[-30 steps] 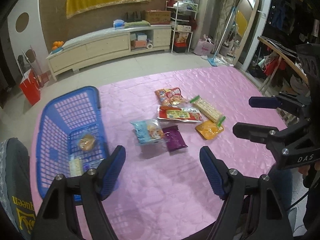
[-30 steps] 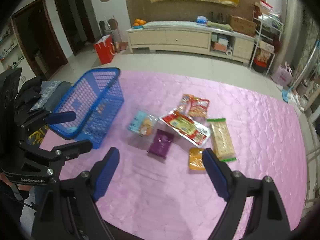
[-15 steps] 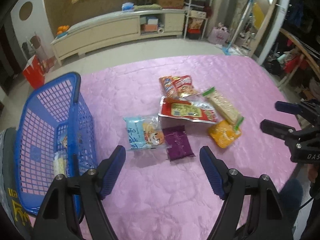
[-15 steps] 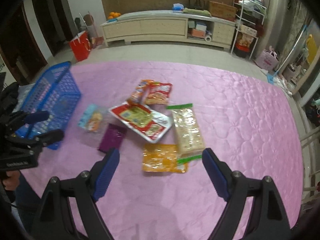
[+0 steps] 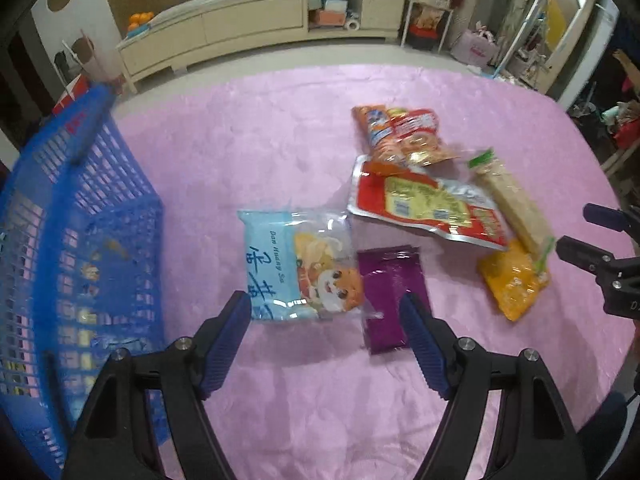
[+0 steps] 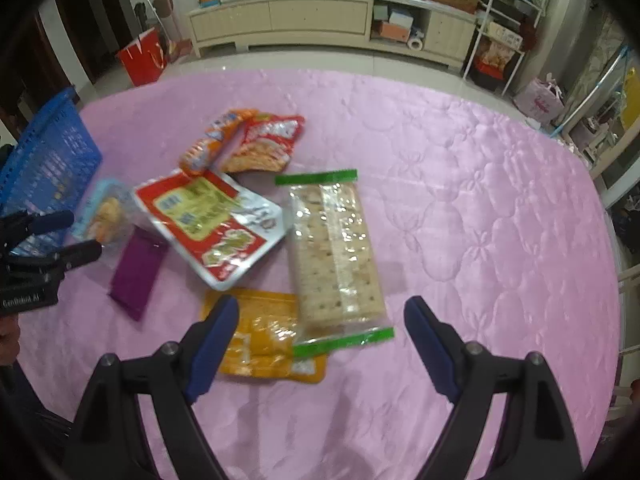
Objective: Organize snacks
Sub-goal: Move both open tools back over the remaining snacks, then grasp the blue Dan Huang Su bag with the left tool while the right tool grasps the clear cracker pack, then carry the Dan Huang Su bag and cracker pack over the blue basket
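Several snack packs lie on a pink quilted cloth (image 5: 280,152). My left gripper (image 5: 326,312) is open just in front of a light blue pack (image 5: 296,264) and a purple pack (image 5: 390,292). My right gripper (image 6: 320,316) is open over the near end of a clear cracker pack with green ends (image 6: 334,248) and a yellow pack (image 6: 260,340). A red and white pouch (image 6: 208,224) and orange-red packs (image 6: 256,144) lie behind. The blue basket (image 5: 60,208) stands at the left and holds a few snacks.
The cloth's right edge (image 6: 612,280) drops off to the floor. A long cream cabinet (image 6: 320,20) stands along the far wall, with a red bag (image 6: 140,60) on the floor. The right gripper shows at the right edge of the left wrist view (image 5: 600,240).
Both grippers have moved forward and down toward the snacks. The left one has left the basket and now faces the blue and purple packs. The right one has closed in on the cracker pack.
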